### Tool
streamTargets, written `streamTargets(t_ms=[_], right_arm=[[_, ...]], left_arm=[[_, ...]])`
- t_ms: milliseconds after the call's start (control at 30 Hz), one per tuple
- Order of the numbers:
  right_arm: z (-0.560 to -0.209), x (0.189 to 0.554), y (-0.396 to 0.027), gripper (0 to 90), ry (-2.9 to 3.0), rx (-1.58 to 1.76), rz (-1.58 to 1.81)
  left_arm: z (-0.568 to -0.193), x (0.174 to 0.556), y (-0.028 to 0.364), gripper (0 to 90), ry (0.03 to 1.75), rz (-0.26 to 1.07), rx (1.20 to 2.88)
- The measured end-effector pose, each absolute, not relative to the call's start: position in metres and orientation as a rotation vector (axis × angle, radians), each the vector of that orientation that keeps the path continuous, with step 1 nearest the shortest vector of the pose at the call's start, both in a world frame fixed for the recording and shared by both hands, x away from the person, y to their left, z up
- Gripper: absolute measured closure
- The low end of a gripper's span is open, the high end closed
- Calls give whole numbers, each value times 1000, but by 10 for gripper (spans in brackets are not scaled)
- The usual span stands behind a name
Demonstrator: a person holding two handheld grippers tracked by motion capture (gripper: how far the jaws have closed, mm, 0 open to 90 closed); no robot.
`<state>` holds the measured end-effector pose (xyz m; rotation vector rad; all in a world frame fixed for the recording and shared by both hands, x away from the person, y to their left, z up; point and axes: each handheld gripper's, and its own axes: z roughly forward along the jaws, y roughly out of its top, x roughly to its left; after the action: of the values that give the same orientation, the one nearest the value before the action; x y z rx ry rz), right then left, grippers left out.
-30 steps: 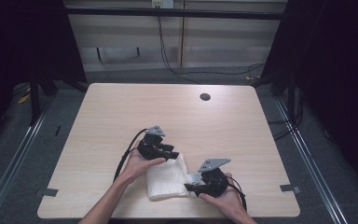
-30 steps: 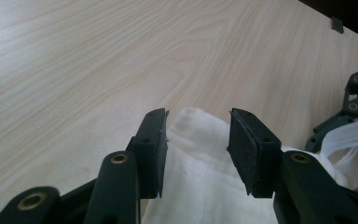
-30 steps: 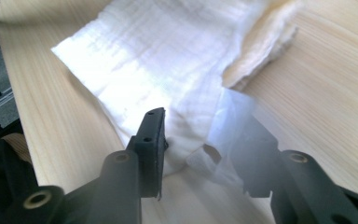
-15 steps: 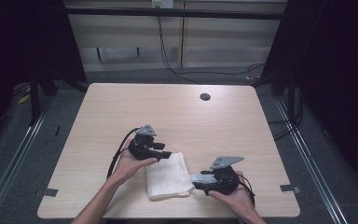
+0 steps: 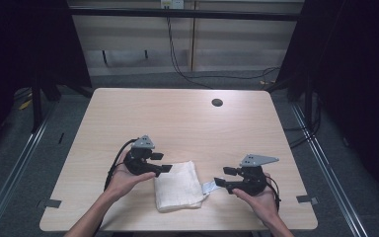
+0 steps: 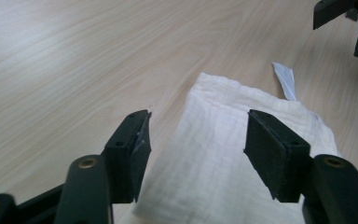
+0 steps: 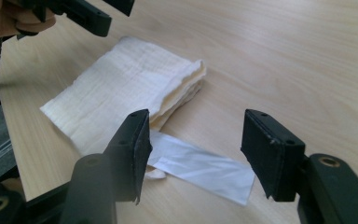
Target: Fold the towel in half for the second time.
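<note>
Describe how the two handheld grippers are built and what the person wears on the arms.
Left gripper and right gripper: black bodies, two flat black jaws with brass-coloured screws, a grey three-cornered plate on top, a black cable trailing from each. The forearms are bare, no sleeves in view.

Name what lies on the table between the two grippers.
The folded cream cloth lies between the left gripper and right gripper, its white label pointing rightward, as the high view shows.

Both forearms come in from the near edge, hands cupped under their tools. The left gripper (image 5: 164, 163) points toward the right one, and the right gripper (image 5: 222, 177) points back; both sets of jaws have just been opening, nothing pinched between them.
</note>
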<state>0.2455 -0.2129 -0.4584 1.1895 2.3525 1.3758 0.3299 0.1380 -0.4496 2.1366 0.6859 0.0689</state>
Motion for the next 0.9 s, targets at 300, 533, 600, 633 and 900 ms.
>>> streamTargets(t_ms=[300, 533, 600, 633, 900], right_arm=[[-445, 246, -230, 418, 2301, 1170, 1377], [-442, 238, -242, 411, 2285, 1154, 1361], [-442, 237, -247, 398, 2273, 1168, 1360], [-442, 236, -248, 397, 2269, 1175, 1361], [-446, 228, -268, 381, 2232, 1206, 1349]], left_arm=[[-444, 313, 163, 314, 736, 114, 2103], [-443, 297, 182, 329, 719, 137, 2128], [-443, 293, 188, 326, 720, 151, 2130], [-444, 290, 191, 323, 739, 142, 2122], [-450, 270, 215, 303, 790, 182, 2121]])
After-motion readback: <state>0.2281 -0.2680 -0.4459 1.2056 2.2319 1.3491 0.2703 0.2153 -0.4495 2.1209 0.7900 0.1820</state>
